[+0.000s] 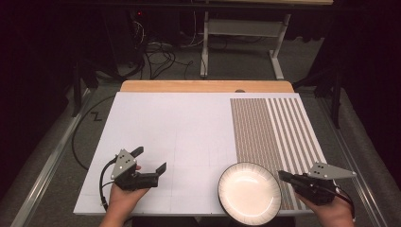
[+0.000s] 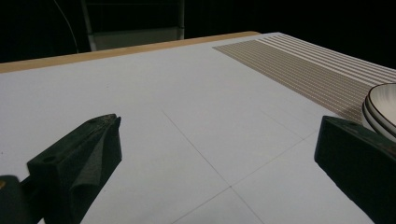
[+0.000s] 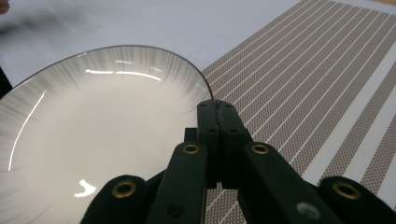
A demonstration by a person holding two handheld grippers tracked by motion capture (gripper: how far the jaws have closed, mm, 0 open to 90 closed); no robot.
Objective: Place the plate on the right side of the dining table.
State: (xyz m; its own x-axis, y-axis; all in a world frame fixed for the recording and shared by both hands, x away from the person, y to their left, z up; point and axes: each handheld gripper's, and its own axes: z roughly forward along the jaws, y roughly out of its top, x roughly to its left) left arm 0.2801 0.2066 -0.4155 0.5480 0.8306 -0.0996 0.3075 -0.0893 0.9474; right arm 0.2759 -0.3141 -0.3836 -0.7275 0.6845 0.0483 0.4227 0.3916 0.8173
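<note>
Glossy white ceramic with a dark rim: the bowl [image 1: 249, 191] sits at the near edge of the table [image 1: 179, 123], half on the white board and half on the tan striped placemat [image 1: 274, 137], just ahead of the right gripper [image 1: 283, 176]. In the right gripper view that gripper's jaws are pressed together, tips right at the bowl's rim [image 3: 208, 91]; whether they pinch the rim or merely meet beside it I cannot tell (the black fingers [image 3: 219, 135] cover the contact point). The left gripper [image 1: 150, 160] is well off to the bowl's far side, over bare board, its jaws spread wide with nothing between them.

Judging by this, the step in hand is taking hold of the bowl at its rim. To do it well, one jaw should sit inside the wall and one outside, deep enough that the glazed surface cannot slip, and the lift should stay level. The bowl is heavy for a one-sided pinch, so the idle left gripper could steady the opposite rim.

Hard to read: the left gripper view shows double dark lines at the bowl's edge [image 2: 380, 109], which may mean two stacked bowls or just a banded rim. The bowl's near edge is cut off at the bottom of the high view.
</note>
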